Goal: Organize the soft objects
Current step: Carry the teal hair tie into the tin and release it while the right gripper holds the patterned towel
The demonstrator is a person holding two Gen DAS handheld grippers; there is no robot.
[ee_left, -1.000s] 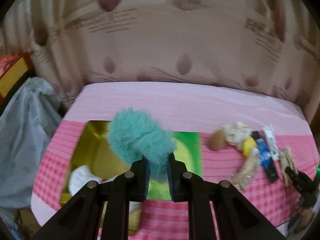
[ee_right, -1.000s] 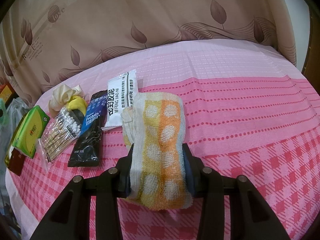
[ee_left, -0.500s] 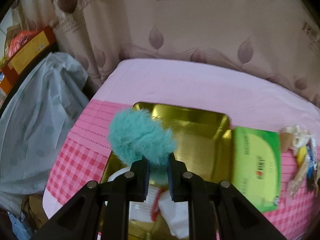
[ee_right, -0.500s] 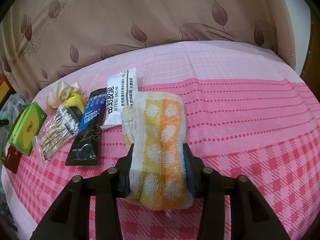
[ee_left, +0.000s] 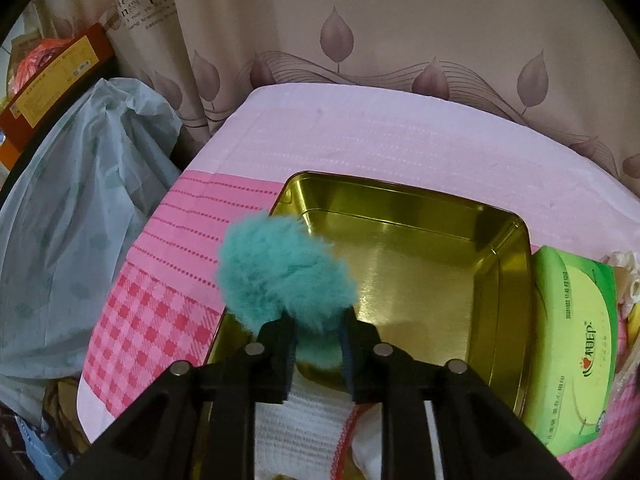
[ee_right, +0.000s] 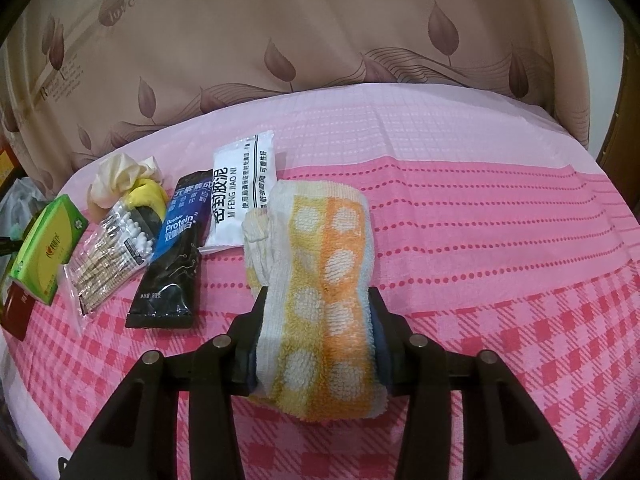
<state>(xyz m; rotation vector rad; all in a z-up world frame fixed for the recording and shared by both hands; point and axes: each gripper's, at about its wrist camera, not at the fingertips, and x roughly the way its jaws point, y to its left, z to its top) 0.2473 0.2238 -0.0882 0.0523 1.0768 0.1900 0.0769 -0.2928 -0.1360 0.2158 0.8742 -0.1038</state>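
A fluffy teal ball (ee_left: 284, 272) sits between the pads of my left gripper (ee_left: 318, 344), whose jaws are opening while the fluff still fills the gap. It hangs over the near left corner of an open gold tin (ee_left: 420, 272). A white cloth with a red edge (ee_left: 304, 428) lies in the tin under the fingers. My right gripper (ee_right: 316, 300) is shut on a folded yellow and orange towel (ee_right: 324, 272) with white dots, which rests on the pink cloth.
A green tissue pack (ee_left: 576, 352) lies right of the tin. Left of the towel lie a white sachet (ee_right: 244, 188), a black pouch (ee_right: 176, 252), cotton swabs (ee_right: 112, 252) and a cream scrunchie (ee_right: 120, 176). A grey plastic bag (ee_left: 80, 216) hangs past the table's left edge.
My left gripper has carried the teal ball left and down over the gold tin, and its jaws have widened a little. The right gripper and towel have stayed put.
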